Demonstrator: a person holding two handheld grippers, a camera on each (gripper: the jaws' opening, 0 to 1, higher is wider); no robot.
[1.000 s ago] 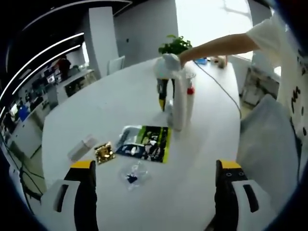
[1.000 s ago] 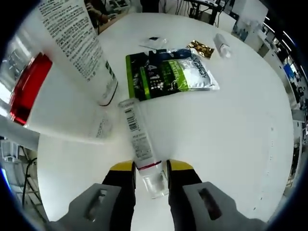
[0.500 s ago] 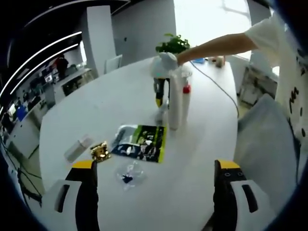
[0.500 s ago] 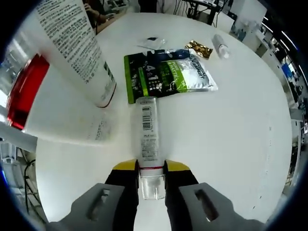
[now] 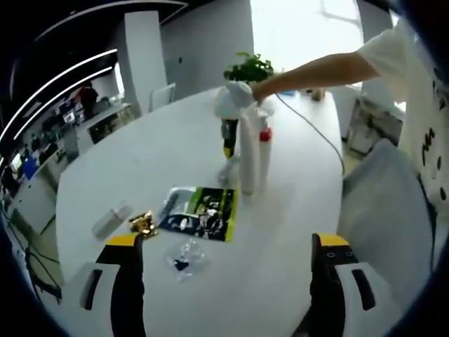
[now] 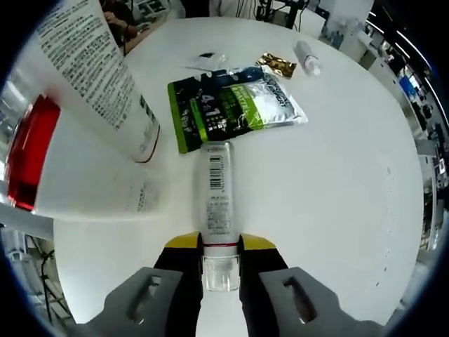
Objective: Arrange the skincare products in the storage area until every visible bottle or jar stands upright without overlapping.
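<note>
My right gripper (image 6: 220, 254) is shut on a small white tube with a clear cap (image 6: 215, 200), holding it by the cap end with its body pointing away over the white table (image 6: 337, 168). A tall white tube with black print (image 6: 95, 74) and a bottle with a red band (image 6: 28, 151) stand close at the left. From the left gripper view, the right gripper (image 5: 228, 137) holds the small tube (image 5: 227, 170) beside the two tall standing tubes (image 5: 250, 151). My left gripper (image 5: 224, 270) is open, well short of them.
A green and black sachet pack (image 6: 228, 105), a gold foil packet (image 6: 275, 64), a clear wrapper (image 6: 209, 60) and a small white bottle lying down (image 6: 306, 56) are on the table. A person's arm (image 5: 316, 67) reaches across. A grey chair (image 5: 382, 210) stands at the right.
The right gripper swung the small tube from slanted to straight along its jaws and lifted it a little. The left gripper view drew back slightly.
</note>
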